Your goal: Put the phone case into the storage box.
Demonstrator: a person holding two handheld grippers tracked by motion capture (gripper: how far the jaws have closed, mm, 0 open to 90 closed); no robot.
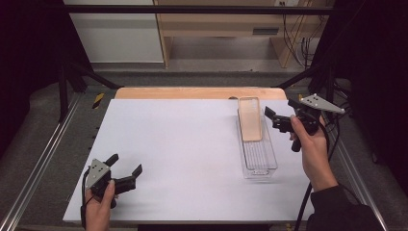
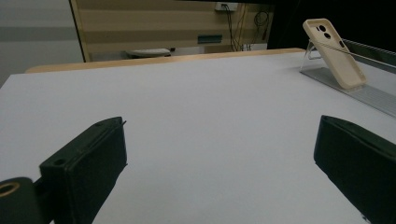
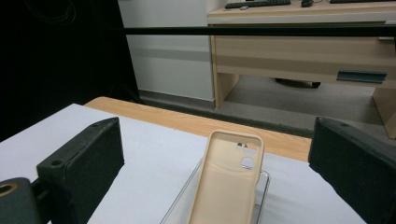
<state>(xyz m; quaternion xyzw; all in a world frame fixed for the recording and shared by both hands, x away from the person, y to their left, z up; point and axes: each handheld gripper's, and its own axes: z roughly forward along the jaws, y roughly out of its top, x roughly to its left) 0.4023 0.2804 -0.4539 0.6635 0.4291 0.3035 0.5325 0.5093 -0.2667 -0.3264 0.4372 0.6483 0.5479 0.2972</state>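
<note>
A beige phone case (image 1: 250, 118) leans tilted in the far end of a clear plastic tray (image 1: 262, 161) at the table's right. In the left gripper view the phone case (image 2: 334, 52) shows its back with camera holes, far right. In the right gripper view the phone case (image 3: 229, 182) shows its hollow inside, just ahead between the jaws. My right gripper (image 1: 281, 111) hovers open just right of the case, not touching it. My left gripper (image 1: 126, 163) is open near the front left corner, with nothing between its jaws.
A white mat (image 1: 183, 154) covers the table, with a wooden strip (image 1: 197, 93) along the far edge. Metal frame rails (image 1: 43, 149) run along both sides. A wooden desk (image 1: 231, 24) and a white cabinet (image 1: 115, 33) stand beyond.
</note>
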